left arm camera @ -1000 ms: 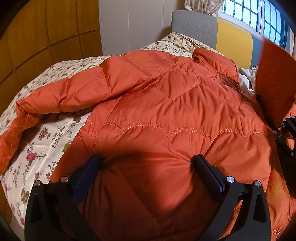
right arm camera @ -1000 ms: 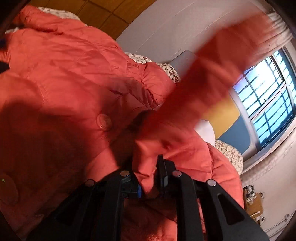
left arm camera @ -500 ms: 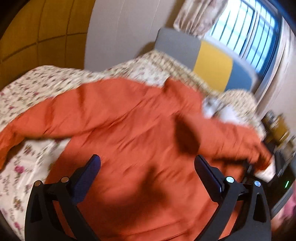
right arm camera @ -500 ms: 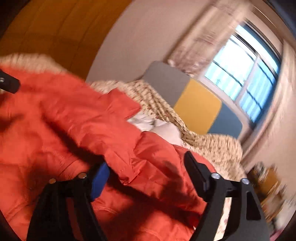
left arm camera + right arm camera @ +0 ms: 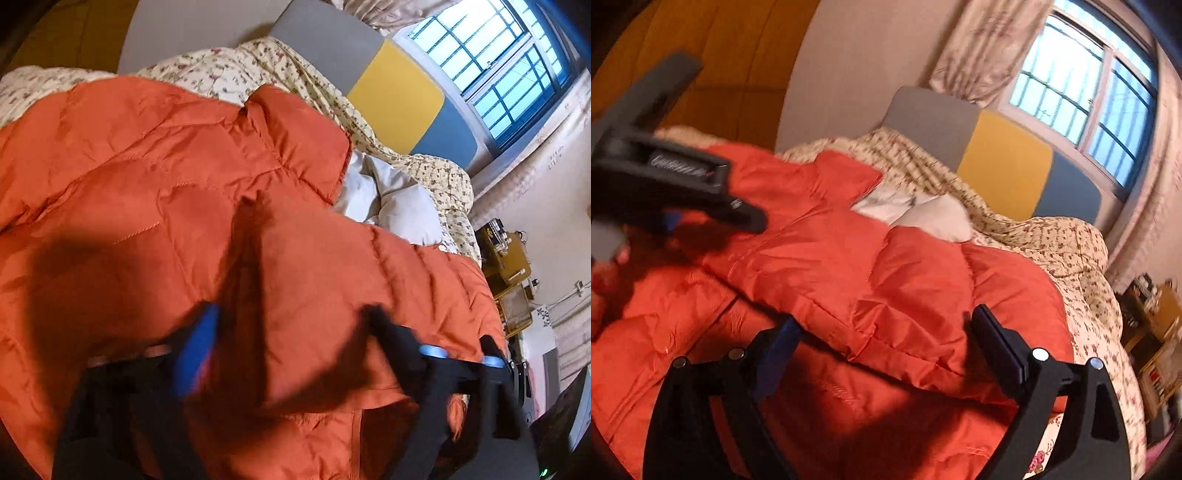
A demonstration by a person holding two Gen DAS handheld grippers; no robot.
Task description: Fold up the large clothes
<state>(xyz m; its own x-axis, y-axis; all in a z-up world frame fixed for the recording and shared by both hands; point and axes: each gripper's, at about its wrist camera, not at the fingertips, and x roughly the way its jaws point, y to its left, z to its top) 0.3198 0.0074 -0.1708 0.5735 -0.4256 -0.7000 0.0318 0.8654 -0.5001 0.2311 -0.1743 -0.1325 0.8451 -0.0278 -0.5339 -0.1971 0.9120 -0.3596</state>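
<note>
A large orange puffer jacket [image 5: 155, 192] lies spread on the bed, with one sleeve [image 5: 369, 266] folded across its body. It also shows in the right wrist view [image 5: 894, 280]. My left gripper [image 5: 291, 325] is open and empty, hovering just above the folded sleeve; it is motion-blurred. My right gripper [image 5: 886, 332] is open and empty above the sleeve's lower edge. The left gripper's body [image 5: 676, 184] shows at the left of the right wrist view.
The bed carries a floral quilt [image 5: 436, 173] and a white pillow [image 5: 399, 206] beyond the jacket. A grey, yellow and blue headboard [image 5: 391, 92] stands under a window. A yellow cabinet [image 5: 509, 266] stands at the right of the bed.
My right gripper let go of the sleeve and opened; the sleeve now lies across the jacket. Both grippers swung to the right toward the headboard side.
</note>
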